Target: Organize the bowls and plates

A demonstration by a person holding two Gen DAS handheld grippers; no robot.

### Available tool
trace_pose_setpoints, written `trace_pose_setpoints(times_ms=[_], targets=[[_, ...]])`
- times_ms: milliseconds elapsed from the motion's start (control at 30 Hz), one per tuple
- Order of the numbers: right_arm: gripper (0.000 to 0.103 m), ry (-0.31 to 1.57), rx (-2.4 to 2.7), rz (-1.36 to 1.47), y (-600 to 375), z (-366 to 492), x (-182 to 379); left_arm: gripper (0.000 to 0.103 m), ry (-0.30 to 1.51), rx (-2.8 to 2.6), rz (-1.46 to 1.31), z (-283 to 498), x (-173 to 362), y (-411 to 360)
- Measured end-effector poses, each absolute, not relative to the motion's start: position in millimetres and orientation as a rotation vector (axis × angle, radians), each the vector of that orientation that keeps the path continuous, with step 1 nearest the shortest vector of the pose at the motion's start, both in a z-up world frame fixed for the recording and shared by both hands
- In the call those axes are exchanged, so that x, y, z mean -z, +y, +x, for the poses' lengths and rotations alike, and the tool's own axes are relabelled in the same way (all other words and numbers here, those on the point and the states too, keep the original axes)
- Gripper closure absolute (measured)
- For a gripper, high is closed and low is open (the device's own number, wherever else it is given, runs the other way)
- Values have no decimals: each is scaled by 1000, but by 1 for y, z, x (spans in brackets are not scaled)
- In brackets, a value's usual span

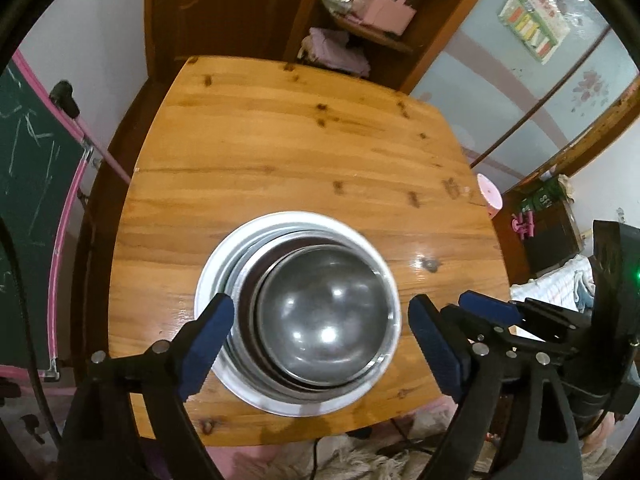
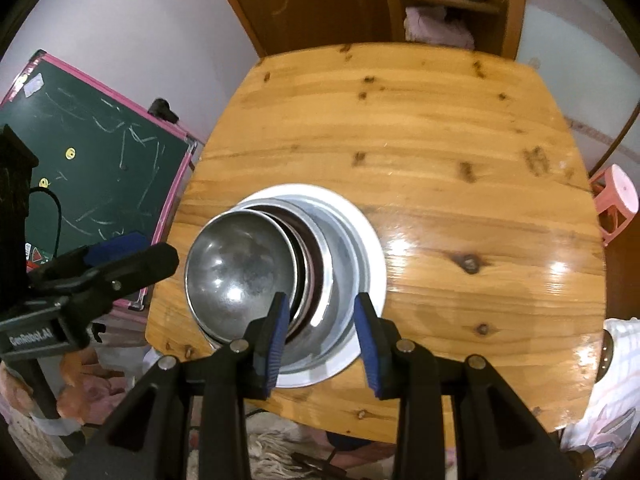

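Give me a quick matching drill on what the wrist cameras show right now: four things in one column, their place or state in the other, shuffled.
Things:
1. steel bowl
2. white plate
3. left tool
4. pink stool

Places or states:
A. on the floor beyond the table
B. bottom of the stack, flat on the wood
C. top of the stack, nested in the other bowls
D. wide open above the stack, holding nothing

Pairs: 1-C, 2-B, 3-D, 4-A

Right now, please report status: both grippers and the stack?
Left gripper open, empty. Right gripper open, empty. Steel bowl nested atop white plate. Nothing blocking.
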State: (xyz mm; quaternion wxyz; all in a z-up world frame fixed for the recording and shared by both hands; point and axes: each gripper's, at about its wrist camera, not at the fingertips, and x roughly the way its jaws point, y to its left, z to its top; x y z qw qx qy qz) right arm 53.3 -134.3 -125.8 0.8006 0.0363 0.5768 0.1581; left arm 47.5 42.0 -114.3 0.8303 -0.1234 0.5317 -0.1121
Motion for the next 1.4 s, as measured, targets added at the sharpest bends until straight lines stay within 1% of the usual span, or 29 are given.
trace_pose_setpoints(times_ms=[167, 267, 400, 467, 533, 767, 833, 933, 967, 1033, 1400], targets=[[69, 1180, -306, 85, -148, 36, 107, 14, 1063, 240, -242, 34, 92, 32], [69, 1144, -284, 88, -156, 28, 96, 11, 1038, 221, -249, 28, 83, 27], [69, 1084, -252, 96, -168, 17, 79, 11, 1011, 201, -244, 20, 71, 17], [66, 1056, -240, 96, -173, 12, 71, 10, 996, 176, -231, 17, 65, 11], [61, 1021, -224, 84, -176, 6, 63, 10, 977, 150, -212, 13, 59, 5], [59, 923, -177, 69, -185, -5, 42, 10, 924, 65, -143, 4, 46, -9], [51, 896, -160, 65, -187, -8, 38, 10, 901, 28, -111, 1, 40, -14], [45, 864, -152, 64, -189, -10, 34, 8, 873, 3, -98, -3, 33, -18], [45, 857, -151, 63, -189, -10, 33, 5, 868, 1, -100, -3, 32, -18], [45, 844, -143, 55, -190, -12, 31, 3, 852, -3, -112, -5, 30, -20], [44, 822, -122, 55, -198, -10, 31, 2, 870, -15, -118, 0, 35, -31]])
